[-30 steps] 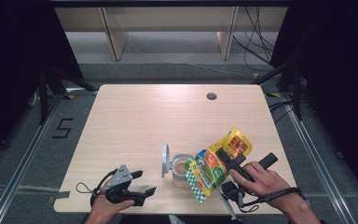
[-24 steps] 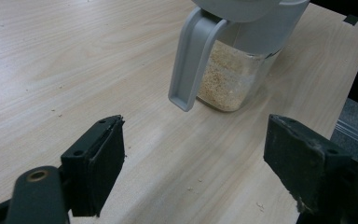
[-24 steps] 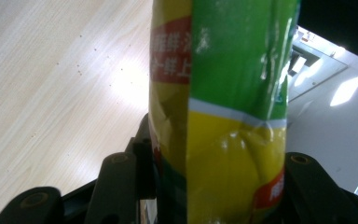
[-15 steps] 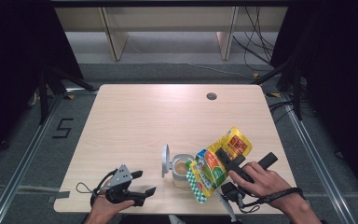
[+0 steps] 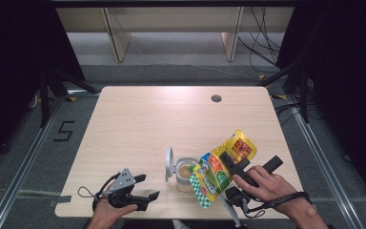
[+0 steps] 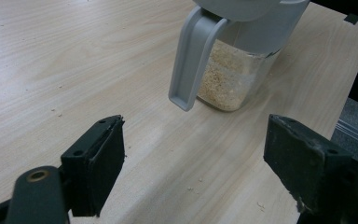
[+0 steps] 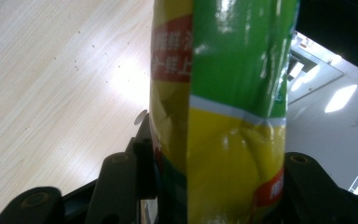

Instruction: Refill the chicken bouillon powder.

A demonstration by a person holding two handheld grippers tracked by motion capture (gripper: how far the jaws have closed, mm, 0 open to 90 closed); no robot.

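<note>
bag: a yellow-green snack bag point(image 5: 221, 168) is held tipped over the jar's open mouth, low end down by the rim, near the tabletop's front edge
jar: clear jar point(image 6: 235, 70) with a grey flip lid point(image 5: 169, 163) stood open; pale crumbs are seen piled inside, so it's partly filled
step: looks like the pouring step is in hand
right gripper: the right gripper point(image 7: 205, 186) is clamped on the bag, fingers point(image 7: 119, 186) pressed against both sides, bag squeezed between them
left gripper: the left gripper point(image 6: 193, 168) is parked near the jar, fingers point(image 6: 98, 163) spread, nothing held
next move: probably more tilt or a shake is needed, with the mouth kept over the rim
tabletop: stray crumbs are scattered on the tabletop point(image 6: 42, 70)
</note>
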